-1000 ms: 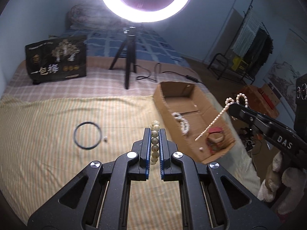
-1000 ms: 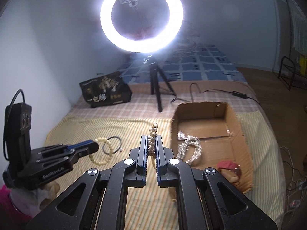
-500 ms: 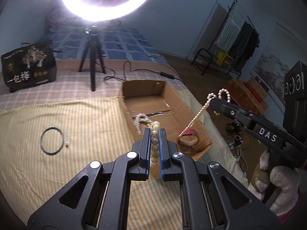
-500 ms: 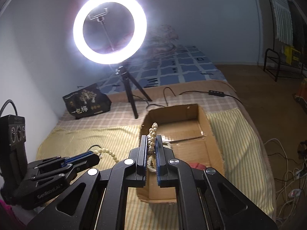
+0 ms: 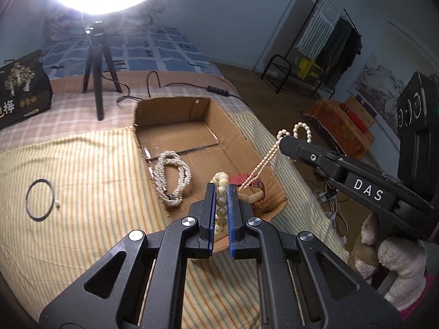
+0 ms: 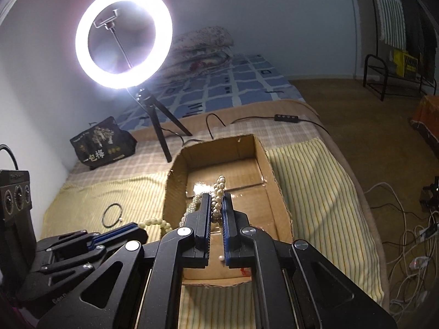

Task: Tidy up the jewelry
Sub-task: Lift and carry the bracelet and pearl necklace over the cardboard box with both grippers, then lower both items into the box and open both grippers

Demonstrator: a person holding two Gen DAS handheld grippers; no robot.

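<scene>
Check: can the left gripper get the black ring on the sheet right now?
Probably not yet. The left gripper is shut on a bead bracelet; the black ring lies unobstructed on the sheet, outside the box.

A lit ring light (image 6: 124,38) on a black tripod (image 6: 162,128) stands on the bed (image 6: 315,181) at about eleven o'clock in the right wrist view, glaring against the pale blue-grey wall (image 6: 260,5); behind it lie a blue checked quilt (image 6: 233,87) and a flowered pillow (image 6: 203,41). The bed's near part is covered with a yellow striped sheet (image 5: 82,181), and a black printed bag (image 6: 103,144) sits at nine o'clock by the wall. Brown floor (image 6: 370,126) spreads to three o'clock with tangled white cables (image 6: 406,235), and a black clothes rack (image 5: 329,38) hung with garments stands at two o'clock in the left wrist view.
</scene>
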